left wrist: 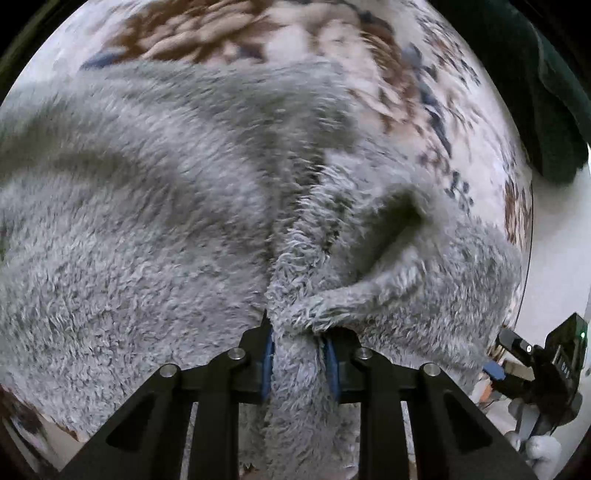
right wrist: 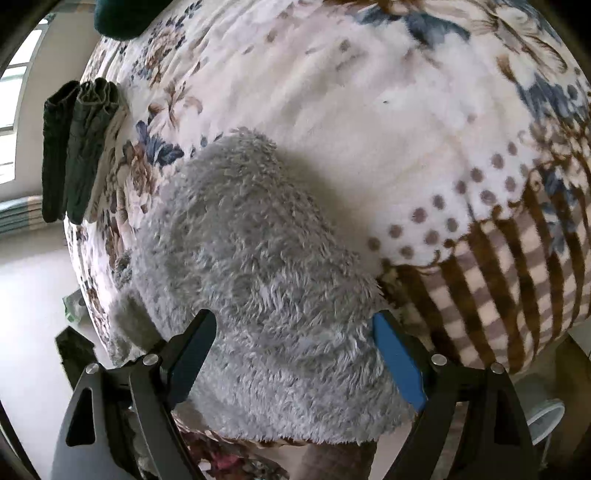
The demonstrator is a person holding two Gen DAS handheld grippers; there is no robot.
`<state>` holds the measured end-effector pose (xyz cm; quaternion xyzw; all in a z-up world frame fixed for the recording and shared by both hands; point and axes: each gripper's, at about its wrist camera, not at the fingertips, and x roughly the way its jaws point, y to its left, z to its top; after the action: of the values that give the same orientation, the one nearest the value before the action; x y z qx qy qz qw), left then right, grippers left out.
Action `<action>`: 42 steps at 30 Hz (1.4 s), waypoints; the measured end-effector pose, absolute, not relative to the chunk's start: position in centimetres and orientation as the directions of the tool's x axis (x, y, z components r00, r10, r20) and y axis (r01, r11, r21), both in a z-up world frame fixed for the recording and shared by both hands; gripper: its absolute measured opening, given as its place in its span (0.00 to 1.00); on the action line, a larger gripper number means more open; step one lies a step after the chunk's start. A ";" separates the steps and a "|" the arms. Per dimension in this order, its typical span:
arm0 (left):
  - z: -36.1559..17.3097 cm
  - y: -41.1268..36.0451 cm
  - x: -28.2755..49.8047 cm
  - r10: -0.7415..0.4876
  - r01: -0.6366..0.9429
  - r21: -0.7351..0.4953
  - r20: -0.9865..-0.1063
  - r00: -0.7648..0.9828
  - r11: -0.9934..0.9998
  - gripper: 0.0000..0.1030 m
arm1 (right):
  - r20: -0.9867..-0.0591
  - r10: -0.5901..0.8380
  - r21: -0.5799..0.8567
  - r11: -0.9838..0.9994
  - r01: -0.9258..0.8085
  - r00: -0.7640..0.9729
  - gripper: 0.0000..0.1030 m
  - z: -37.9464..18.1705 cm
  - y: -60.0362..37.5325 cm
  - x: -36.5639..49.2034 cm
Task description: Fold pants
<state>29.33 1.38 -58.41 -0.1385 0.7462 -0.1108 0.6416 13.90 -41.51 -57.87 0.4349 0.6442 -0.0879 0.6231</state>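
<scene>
The pants [left wrist: 147, 221] are grey and fluffy and lie spread over a flowered blanket [left wrist: 461, 122]. In the left wrist view my left gripper [left wrist: 297, 338] is shut on a bunched fold of the pants, with the fleece squeezed between the blue pads. At that view's right edge the right gripper [left wrist: 517, 354] shows beside the pants. In the right wrist view one end of the pants [right wrist: 258, 240] lies on the blanket [right wrist: 369, 110]. My right gripper [right wrist: 295, 328] stands wide open just over that end, one finger at each side of the fleece. I cannot see its pads pressing on it.
Dark green folded clothes [right wrist: 77, 147] lie at the blanket's left edge, and another dark green piece [right wrist: 122, 18] lies at the far corner. Pale floor [right wrist: 29, 295] shows beyond the left edge. A white-gloved hand [left wrist: 539, 446] holds the right gripper.
</scene>
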 end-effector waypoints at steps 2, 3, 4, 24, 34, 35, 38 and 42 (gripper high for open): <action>-58.4 1.7 29.4 -0.364 -0.072 -0.357 -0.919 -0.153 0.931 0.23 | -0.890 0.435 0.411 0.639 0.650 0.136 0.86 -57.4 -40.7 15.0; -58.1 1.9 29.5 -0.380 -0.082 -0.372 -0.911 -0.159 0.925 0.24 | -0.899 0.419 0.398 0.667 0.630 0.125 0.86 -57.0 -40.4 15.7; -57.9 1.8 29.7 -0.393 -0.079 -0.386 -0.905 -0.163 0.919 0.26 | -0.907 0.406 0.387 0.691 0.610 0.116 0.86 -56.6 -39.9 16.3; -57.9 4.3 33.5 -0.395 -0.094 -0.387 -0.916 -0.077 0.917 0.18 | -0.930 0.367 0.329 0.817 0.474 0.013 0.43 -57.4 -34.6 22.7; -50.6 19.0 22.4 -0.242 -0.413 -0.286 -0.958 0.155 0.865 1.00 | -0.943 0.329 0.294 0.888 0.355 -0.043 0.87 -54.9 -27.2 20.3; -51.3 20.8 21.6 -0.233 -0.476 -0.275 -0.961 0.146 0.835 1.00 | -0.937 0.347 0.308 0.876 0.372 -0.043 0.87 -55.0 -26.5 20.0; -52.8 26.1 19.8 -0.219 -0.637 -0.301 -0.954 0.206 0.710 0.99 | -0.923 0.377 0.313 0.854 0.416 -0.081 0.87 -56.2 -23.8 19.4; -56.1 30.9 19.4 -0.184 -0.739 -0.346 -0.938 0.295 0.578 0.99 | -0.920 0.377 0.298 0.851 0.431 -0.107 0.87 -57.4 -20.7 20.0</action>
<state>19.43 30.89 -56.07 -0.4132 0.5587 0.2012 0.6904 20.00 -20.70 -57.40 0.2716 0.7437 -0.0223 0.6105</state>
